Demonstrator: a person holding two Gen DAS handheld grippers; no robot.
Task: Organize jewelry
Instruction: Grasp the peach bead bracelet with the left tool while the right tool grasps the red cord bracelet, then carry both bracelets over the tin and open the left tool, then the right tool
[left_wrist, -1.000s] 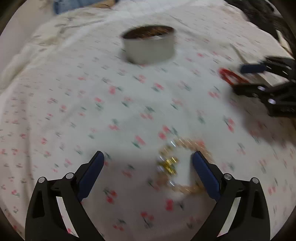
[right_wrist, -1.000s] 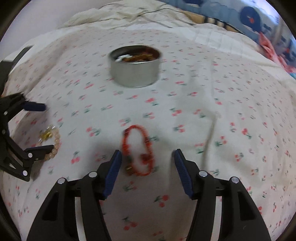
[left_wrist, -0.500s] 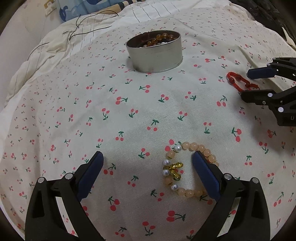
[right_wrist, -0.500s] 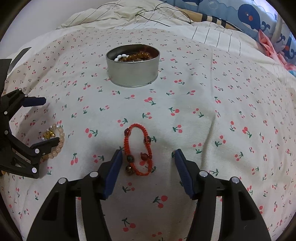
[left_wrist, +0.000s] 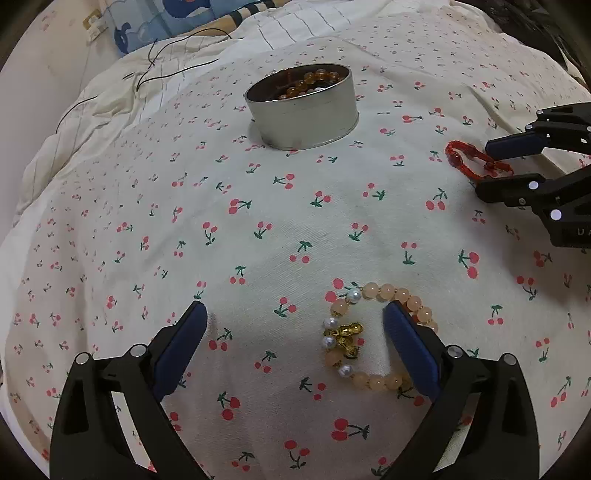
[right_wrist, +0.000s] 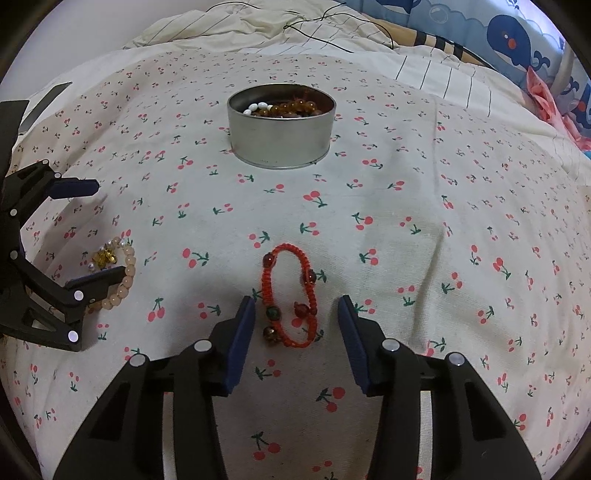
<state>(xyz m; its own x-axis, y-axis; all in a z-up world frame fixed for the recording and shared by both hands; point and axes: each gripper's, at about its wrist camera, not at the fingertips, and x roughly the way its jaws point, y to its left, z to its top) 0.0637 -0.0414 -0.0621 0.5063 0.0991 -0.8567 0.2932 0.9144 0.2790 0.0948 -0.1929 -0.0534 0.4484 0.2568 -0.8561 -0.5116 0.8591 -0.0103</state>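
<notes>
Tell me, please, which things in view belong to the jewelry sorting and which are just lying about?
Job: red cord bracelet, peach bead bracelet, tin with beads inside, left gripper, right gripper.
Lying about: black cable, whale-print pillow, cherry-print cloth.

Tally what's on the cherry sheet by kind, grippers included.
Loose bracelets: 2, a red cord bracelet and a peach bead bracelet
Tins: 1, a round metal tin, more beads inside
Grippers: 2, left gripper, right gripper
Total: 5
</notes>
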